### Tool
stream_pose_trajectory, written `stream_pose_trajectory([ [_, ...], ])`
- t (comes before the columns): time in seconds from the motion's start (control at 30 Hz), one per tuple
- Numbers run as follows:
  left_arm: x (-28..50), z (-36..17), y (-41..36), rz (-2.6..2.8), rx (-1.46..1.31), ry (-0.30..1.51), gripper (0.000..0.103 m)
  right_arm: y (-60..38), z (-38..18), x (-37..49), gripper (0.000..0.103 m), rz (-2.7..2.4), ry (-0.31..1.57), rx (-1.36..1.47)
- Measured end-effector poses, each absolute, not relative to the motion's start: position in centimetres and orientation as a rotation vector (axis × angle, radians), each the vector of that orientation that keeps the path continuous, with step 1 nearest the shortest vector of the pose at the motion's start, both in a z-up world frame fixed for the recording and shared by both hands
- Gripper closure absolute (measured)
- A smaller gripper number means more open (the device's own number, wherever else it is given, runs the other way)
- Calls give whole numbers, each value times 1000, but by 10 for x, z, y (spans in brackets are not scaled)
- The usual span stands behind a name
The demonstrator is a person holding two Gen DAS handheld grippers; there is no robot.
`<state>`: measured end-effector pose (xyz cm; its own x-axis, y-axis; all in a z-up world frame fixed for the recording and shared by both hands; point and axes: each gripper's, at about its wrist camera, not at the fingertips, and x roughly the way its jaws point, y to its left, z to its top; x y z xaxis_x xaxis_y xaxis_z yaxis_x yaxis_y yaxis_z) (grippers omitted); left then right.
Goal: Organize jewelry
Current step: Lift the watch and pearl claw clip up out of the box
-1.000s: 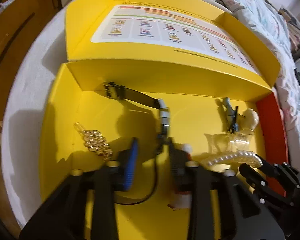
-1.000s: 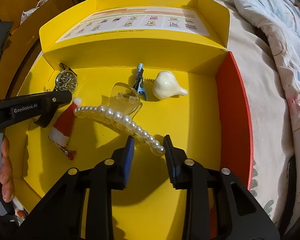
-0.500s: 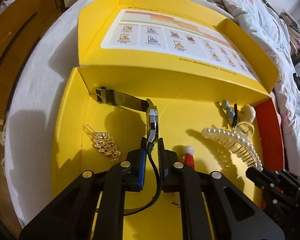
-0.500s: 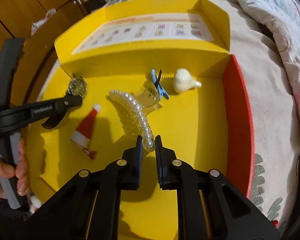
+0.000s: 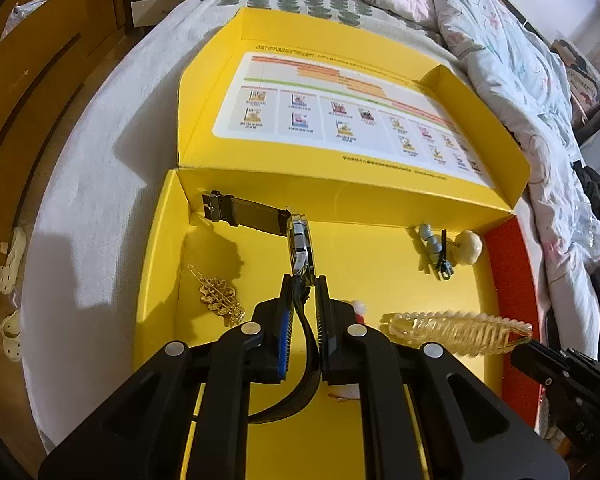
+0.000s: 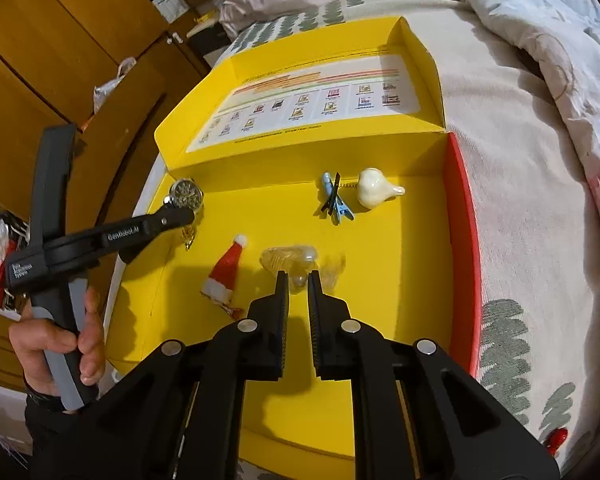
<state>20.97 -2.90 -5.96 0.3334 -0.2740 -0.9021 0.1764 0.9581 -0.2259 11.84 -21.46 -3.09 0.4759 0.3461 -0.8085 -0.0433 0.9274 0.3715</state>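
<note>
Pinching the watch [image 5: 299, 240] by its limp strap, my left gripper [image 5: 303, 286] holds it above the yellow box [image 5: 156, 264] floor — my right gripper [image 6: 298, 280] clamps the stiff, brittle pearl claw clip [image 6: 288, 258] by one end.

only readable print is on the left gripper [image 6: 180, 216], seen from the right wrist camera: white letters "genrobot.ai" along the side of its black finger arm. further back on the same tool, a small white label [image 6: 22, 270] on the black body reads "data acquisition system" in three short lines.

printed sheet [image 5: 340, 116] inside the open lid of the yellow box [image 5: 160, 248]: rows of small pictures with captions, orange and green bars above, a line of dark print along the near edge. all of it too small and blurred to read in either view.
</note>
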Motion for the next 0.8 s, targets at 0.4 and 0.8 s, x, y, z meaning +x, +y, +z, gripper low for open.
stream_pose_trajectory([
  [0.4,208,-59,-30,-312,-96,1201,92,-215,-37,121,90,256,1062,357],
  [0.8,206,-60,-33,-315,-89,1204,92,-202,-50,138,81,219,1037,365],
])
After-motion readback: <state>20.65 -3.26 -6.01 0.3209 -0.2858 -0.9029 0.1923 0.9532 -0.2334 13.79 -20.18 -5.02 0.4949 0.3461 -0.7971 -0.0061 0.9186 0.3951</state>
